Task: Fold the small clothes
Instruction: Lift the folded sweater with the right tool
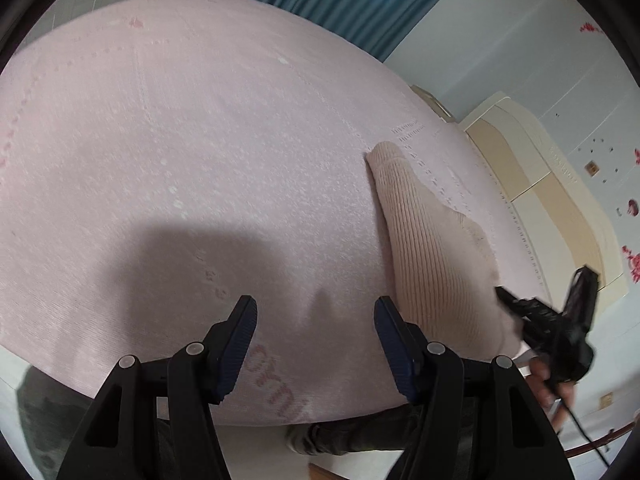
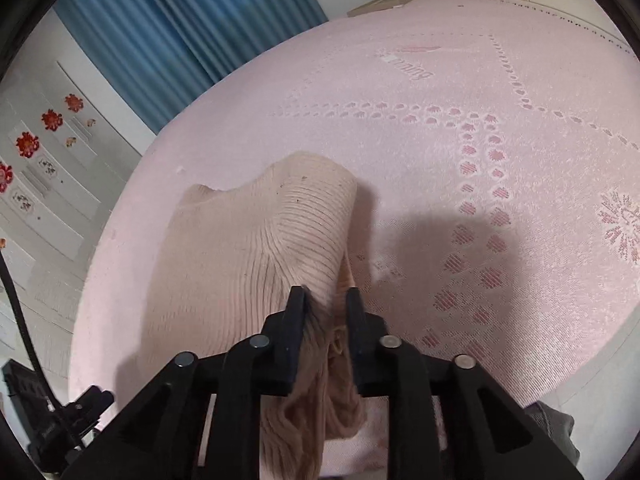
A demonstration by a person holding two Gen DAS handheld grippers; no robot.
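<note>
Ribbed knitwear, a pale peach garment (image 2: 248, 264), lies on the pink patterned bed cover (image 2: 480, 200) with one part lifted into a raised fold, and the right gripper (image 2: 326, 300) has its jaws clenched on a bunch of that knit, the cloth wedged between the two black fingers and hanging below them. That gripper is tipped downward over the near edge of the bed, close above the fabric. The left gripper (image 1: 316, 316) hovers above the cover with its jaws released, blue-padded fingers (image 1: 240, 344) wide apart and bare pink cloth showing between them; its shadow falls on the cover just ahead. The left wrist view shows the garment (image 1: 428, 256) as a long ribbed strip lying just to the right of its fingers, and beyond it the right gripper (image 1: 560, 320) seen from outside, blurred, with the person's right hand (image 1: 548, 380) around it and a cable trailing down. Only this view shows the cream headboard (image 1: 532, 184). The right wrist view alone shows the grasp itself, the flower motif woven in the cover, and the blue curtain (image 2: 168, 36) beside a white wardrobe with red flower stickers (image 2: 52, 120).
</note>
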